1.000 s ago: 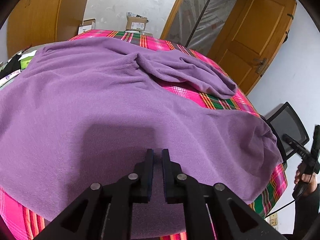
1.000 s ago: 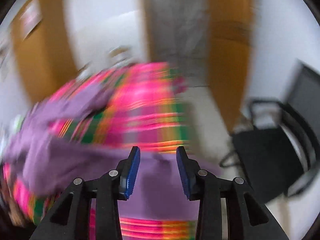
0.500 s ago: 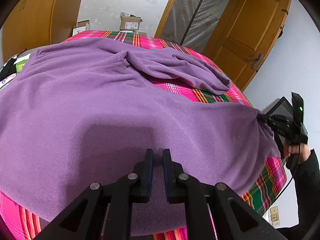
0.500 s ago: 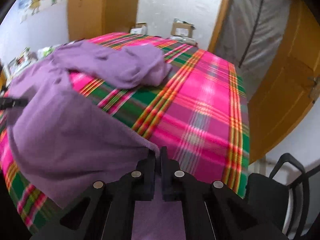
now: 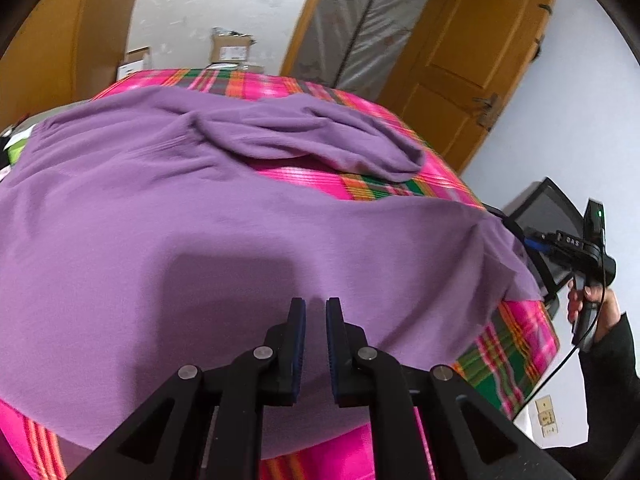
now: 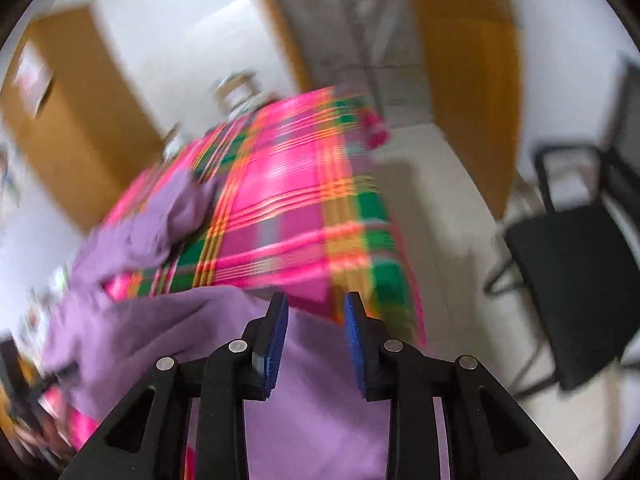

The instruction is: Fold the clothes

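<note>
Half a second ago the right gripper (image 6: pixel 315 312) was pinched tight on the hem of the purple garment (image 5: pixel 208 232); now its blue-padded fingers (image 6: pixel 276 332) are standing spread apart with nothing between them, and its view is smearing with motion. The cloth is lying just under and in front of those fingers, its edge draping over the near corner of the plaid tablecloth (image 6: pixel 296 208), while a bunched sleeve (image 6: pixel 168 216) is resting farther back on the left.

From the left wrist view, the left gripper (image 5: pixel 316 320) is hovering low over the garment's near edge with its fingers drawn almost together, a thin slit showing between the pads; purple fabric is lying beneath and beyond them, and I cannot tell whether any of it is caught in the gap. The garment is spreading across most of the table, one sleeve (image 5: pixel 332 140) folded across its upper right, with pink-and-green plaid (image 5: pixel 516 344) showing at the right corner. At the far right a person's hand (image 5: pixel 596 308) is gripping the handle of the other gripper beside a black chair (image 5: pixel 540 212).
</note>
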Demonstrator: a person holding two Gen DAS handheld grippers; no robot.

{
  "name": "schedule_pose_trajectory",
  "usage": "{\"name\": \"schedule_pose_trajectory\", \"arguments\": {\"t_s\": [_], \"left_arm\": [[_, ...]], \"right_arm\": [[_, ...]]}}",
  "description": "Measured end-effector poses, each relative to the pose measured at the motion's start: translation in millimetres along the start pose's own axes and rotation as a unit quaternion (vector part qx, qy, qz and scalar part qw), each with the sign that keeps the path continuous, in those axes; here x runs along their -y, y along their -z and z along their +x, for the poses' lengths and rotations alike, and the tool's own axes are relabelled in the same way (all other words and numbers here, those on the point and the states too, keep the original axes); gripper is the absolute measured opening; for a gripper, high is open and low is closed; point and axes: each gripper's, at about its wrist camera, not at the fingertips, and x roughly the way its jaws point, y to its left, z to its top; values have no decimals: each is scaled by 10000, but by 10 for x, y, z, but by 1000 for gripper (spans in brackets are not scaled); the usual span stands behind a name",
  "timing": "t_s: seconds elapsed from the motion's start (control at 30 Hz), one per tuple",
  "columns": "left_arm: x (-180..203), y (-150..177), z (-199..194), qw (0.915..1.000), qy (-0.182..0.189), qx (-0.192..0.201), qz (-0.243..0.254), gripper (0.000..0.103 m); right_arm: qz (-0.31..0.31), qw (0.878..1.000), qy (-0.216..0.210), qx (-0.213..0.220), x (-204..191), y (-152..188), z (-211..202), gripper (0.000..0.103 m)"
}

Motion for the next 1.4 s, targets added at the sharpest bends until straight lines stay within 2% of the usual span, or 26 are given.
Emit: {"name": "schedule_pose_trajectory", "arguments": {"t_s": [0.17,0.4,0.53,0.7,0.9,0.93,0.97,1.0,1.03,1.1,1.13,1.27,1.4], "left_arm": [[374,-21,58,9976,484,-56,489,10],[1028,34,282,9852,1001,-286,1361,18],[1340,96,472,9784,1005,-447,1751,23],[1594,139,675,9708,831,-522,2190,26],[1738,112,803,9659,539,-467,2488,26],[1752,113,827,9653,489,-478,2522,26],[1765,116,852,9647,438,-501,2548,26],[1778,117,871,9643,394,-519,2568,26],[1790,116,881,9640,379,-530,2579,26],[1813,107,881,9636,412,-536,2585,15],[1821,102,879,9637,422,-532,2582,3],[1851,88,776,9637,576,-399,2578,2],[1910,85,559,9599,961,-302,2617,2]], "right_arm": [[1286,9912,-316,42,477,429,-381,37],[2321,9687,-832,-293,783,823,-410,41],[2888,9495,-1124,-486,954,1045,-420,43],[3326,9293,-1523,-513,1056,1116,-321,47],[3769,9069,-1875,-171,1196,1114,-216,47],[3796,9056,-1889,-116,1208,1109,-209,46],[3795,9053,-1906,-61,1210,1099,-204,41],[3785,9058,-1902,-13,1209,1085,-203,29],[3775,9065,-1893,32,1208,1069,-203,25],[3713,9086,-1910,127,1194,1035,-224,12],[3652,9118,-1866,182,1181,1010,-249,11],[3401,9228,-1752,463,1142,912,-432,4],[3140,9309,-1680,808,1149,775,-707,3]]}}
